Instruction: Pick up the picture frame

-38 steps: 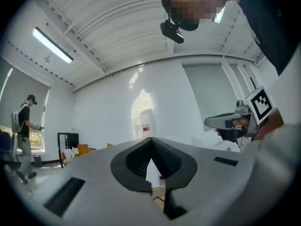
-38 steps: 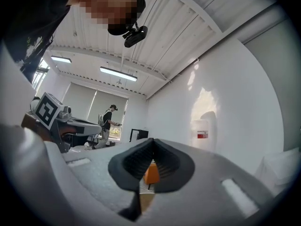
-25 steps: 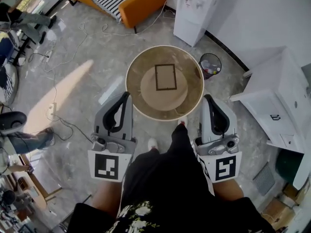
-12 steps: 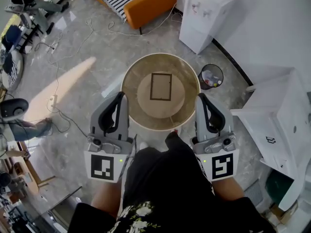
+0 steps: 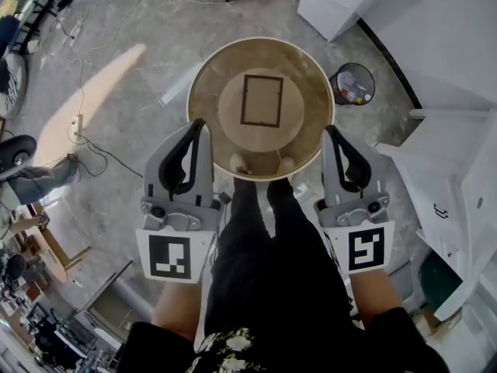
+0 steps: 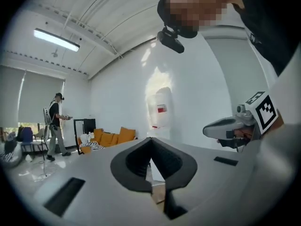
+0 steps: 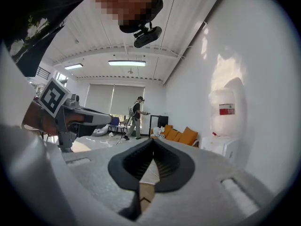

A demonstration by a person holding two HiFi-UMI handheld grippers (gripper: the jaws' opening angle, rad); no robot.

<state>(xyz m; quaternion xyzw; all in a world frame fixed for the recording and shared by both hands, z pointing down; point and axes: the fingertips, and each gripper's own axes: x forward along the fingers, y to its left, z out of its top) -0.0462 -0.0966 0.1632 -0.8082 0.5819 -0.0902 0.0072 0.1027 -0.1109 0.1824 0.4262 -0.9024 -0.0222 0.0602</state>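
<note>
A dark, thin-edged picture frame (image 5: pixel 262 99) lies flat at the middle of a round table (image 5: pixel 203 68) with a glass top and a tan inner disc. My left gripper (image 5: pixel 199 124) is held over the table's near left rim, its jaws shut and empty. My right gripper (image 5: pixel 329 130) hovers just off the near right rim, also shut with nothing in it. Both point roughly level, short of the frame. In the left gripper view the shut jaws (image 6: pixel 150 140) face a white wall, and the right gripper (image 6: pixel 235 126) shows beside them. The frame is hidden in both gripper views.
A black waste bin (image 5: pixel 352 84) stands right of the table. White cabinets (image 5: pixel 404 14) and a white unit (image 5: pixel 458 185) line the right side. Cables (image 5: pixel 85 130) trail over the floor at left. The person's feet (image 5: pixel 264 164) are at the table's near edge. Another person (image 7: pixel 135 117) stands far off.
The view has closed in on the table, which now lies right ahead. Both grippers have come forward and down to its near rim. The orange sofa has left the head view.
</note>
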